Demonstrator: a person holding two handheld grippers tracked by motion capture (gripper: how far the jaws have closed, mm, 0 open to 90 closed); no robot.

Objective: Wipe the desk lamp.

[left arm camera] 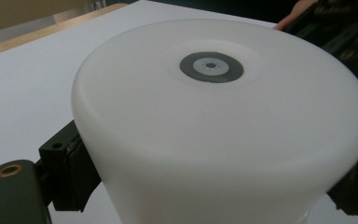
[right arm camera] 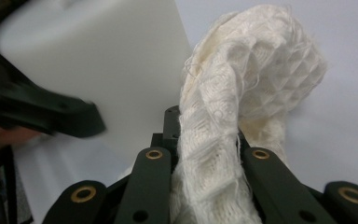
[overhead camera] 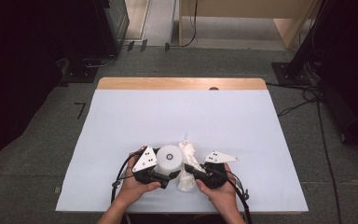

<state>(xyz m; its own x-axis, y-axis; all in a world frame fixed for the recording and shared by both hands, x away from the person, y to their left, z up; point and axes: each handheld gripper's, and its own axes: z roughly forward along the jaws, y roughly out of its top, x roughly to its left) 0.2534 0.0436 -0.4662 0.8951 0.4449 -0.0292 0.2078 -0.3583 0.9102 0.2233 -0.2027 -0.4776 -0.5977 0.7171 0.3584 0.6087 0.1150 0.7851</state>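
Right gripper (right arm camera: 200, 154) is pinching the white waffle-weave cloth (right arm camera: 242, 93), jaws pressed nearly together with a thick fold bunched between them. Left gripper (left arm camera: 205, 186) is clamping the white round container (left arm camera: 223, 130), pads bearing on opposite sides of its wall.

Risks, nearest first:
- The cloth is gathering in a wad right at the right jaws. The grip is sitting on a bunched fold, not a flat layer, so a pull could be slipping layers out one at a time.
- Loose threads are fraying at the cloth edge just above the jaws; these could be snagging on the jaw hardware.
- Just beyond the right gripper's tips the cloth is arching up and over, close beside the container wall. Dragging it sideways could be pushing the container against the left grip.
- The left pads are holding a smooth, curved wall. If the cloth is tugging on it, the container may be rotating or sliding out.

Looks: the cloth is off-white, honeycomb textured, soft and limp, with a tail lying on the white table cover (overhead camera: 121, 121) beyond the right gripper. The container is matte, translucent white, with a flat face carrying a small grey ring mark (left arm camera: 211, 66), sitting just ahead of the left gripper (overhead camera: 156, 173) and touching-close to the cloth (overhead camera: 189, 158) and the right gripper (overhead camera: 196, 173).
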